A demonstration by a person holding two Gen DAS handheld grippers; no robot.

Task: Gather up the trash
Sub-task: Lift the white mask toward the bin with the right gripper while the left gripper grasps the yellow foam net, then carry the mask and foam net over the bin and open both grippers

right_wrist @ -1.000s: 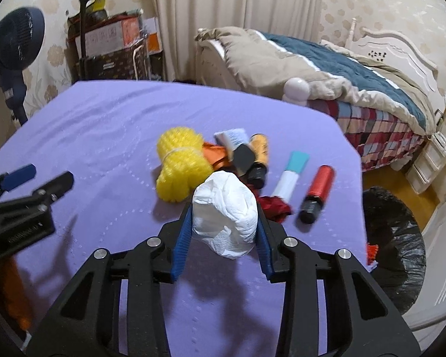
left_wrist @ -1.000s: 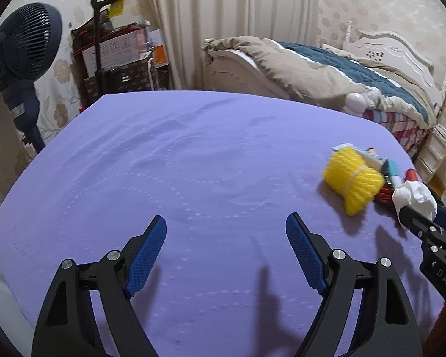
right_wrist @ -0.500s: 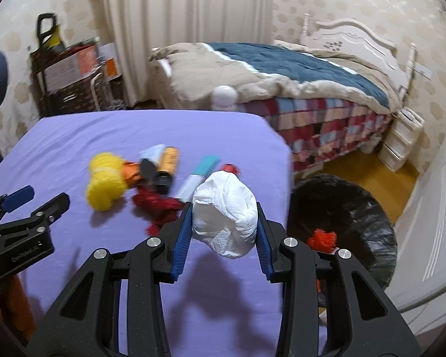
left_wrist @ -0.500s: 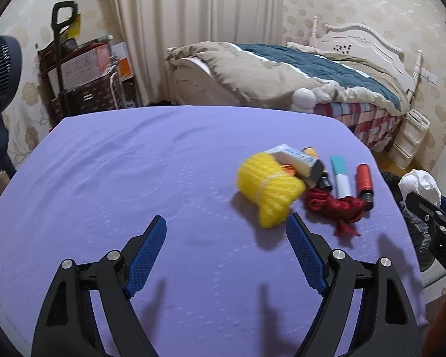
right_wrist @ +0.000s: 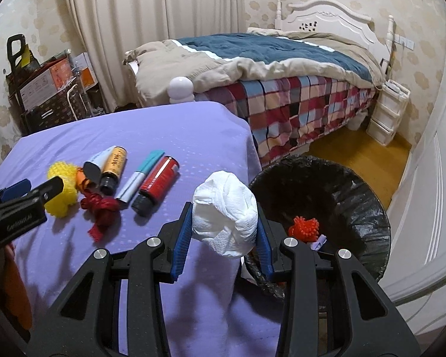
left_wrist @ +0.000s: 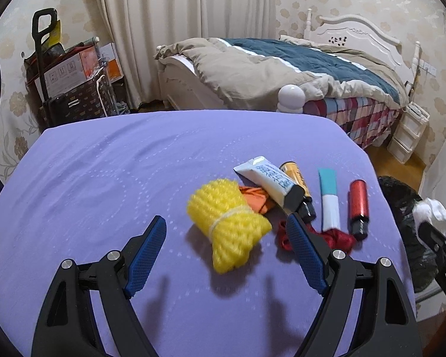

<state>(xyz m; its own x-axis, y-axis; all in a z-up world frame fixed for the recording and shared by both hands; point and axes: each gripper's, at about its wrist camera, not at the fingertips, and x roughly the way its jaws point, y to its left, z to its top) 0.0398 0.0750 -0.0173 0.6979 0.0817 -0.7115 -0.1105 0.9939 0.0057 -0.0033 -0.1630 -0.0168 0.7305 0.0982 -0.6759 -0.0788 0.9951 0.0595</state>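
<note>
My right gripper (right_wrist: 224, 239) is shut on a crumpled white tissue (right_wrist: 226, 211) and holds it above the table's right edge, beside the black-lined trash bin (right_wrist: 356, 184). The bin holds an orange spiky ball (right_wrist: 304, 227). My left gripper (left_wrist: 227, 251) is open and empty, just above the table in front of a yellow foam net (left_wrist: 227, 223). Behind the net lie an orange scrap (left_wrist: 255, 197), a white tube (left_wrist: 267, 178), a gold bottle (left_wrist: 297, 183), a teal-and-white stick (left_wrist: 328, 199), a red tube (left_wrist: 358, 205) and a red string (left_wrist: 336, 236).
The table has a purple cloth (left_wrist: 104, 178). A bed (right_wrist: 267, 68) stands behind it, with white drawers (right_wrist: 386, 110) by the headboard. Boxes and a trolley (left_wrist: 65, 80) stand at the back left. A white door (right_wrist: 431, 178) is right of the bin.
My right gripper has carried the tissue from over the pile to the right, up to the bin. My left gripper has swung right, so the pile now lies in front of it.
</note>
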